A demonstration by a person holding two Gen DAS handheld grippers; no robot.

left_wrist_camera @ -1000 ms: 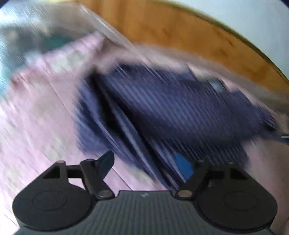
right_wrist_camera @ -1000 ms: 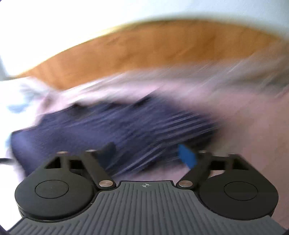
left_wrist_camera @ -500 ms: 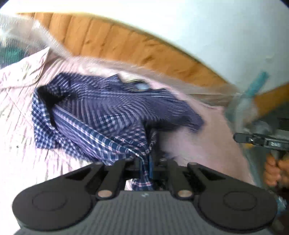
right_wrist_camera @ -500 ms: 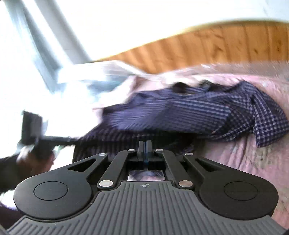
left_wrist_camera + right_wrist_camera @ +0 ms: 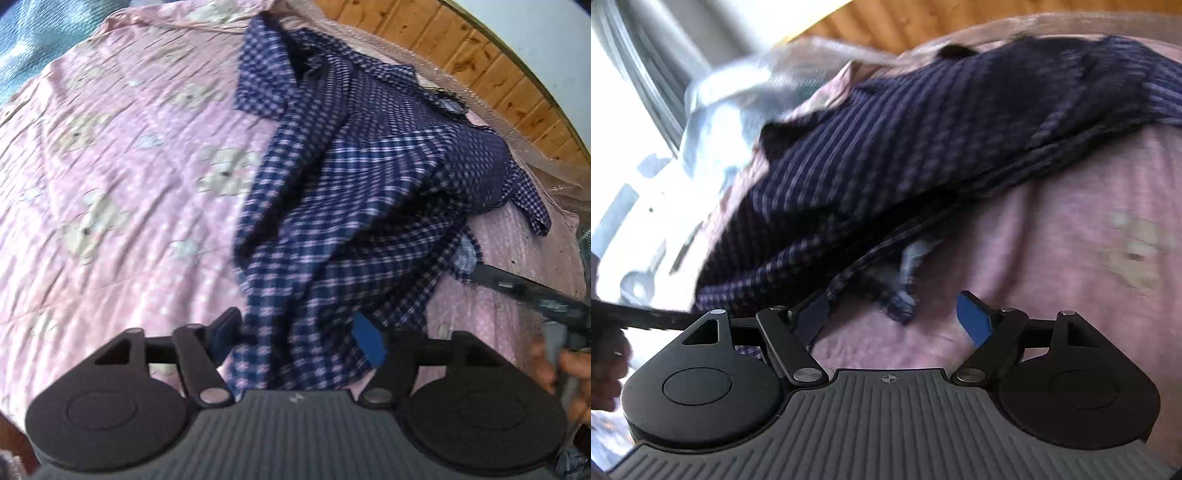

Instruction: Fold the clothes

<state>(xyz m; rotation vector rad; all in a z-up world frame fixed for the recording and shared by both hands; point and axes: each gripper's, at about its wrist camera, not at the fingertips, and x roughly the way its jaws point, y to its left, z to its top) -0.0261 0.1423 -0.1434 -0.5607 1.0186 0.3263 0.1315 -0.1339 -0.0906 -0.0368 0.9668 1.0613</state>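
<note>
A navy and white checked shirt (image 5: pixel 351 177) lies crumpled on a pink bedspread (image 5: pixel 122 155). My left gripper (image 5: pixel 297 334) is open, its jaws apart on either side of the shirt's near hem, which lies loose between them. The shirt also shows in the right wrist view (image 5: pixel 905 140), blurred. My right gripper (image 5: pixel 895 319) is open just in front of the shirt's lower edge, with a small corner of cloth lying between the fingers on the bedspread. The right gripper's body shows at the right of the left wrist view (image 5: pixel 532 288).
A wooden headboard (image 5: pixel 491 55) runs behind the shirt. A teal patterned cloth (image 5: pixel 33 33) lies at the far left of the bed. A bright window frame (image 5: pixel 646 74) and pale cloth sit at the left in the right wrist view.
Both grippers were shut half a second ago, the left on the shirt's hem. Both have opened now and the hem lies loose. The views have tipped down toward the bed.
</note>
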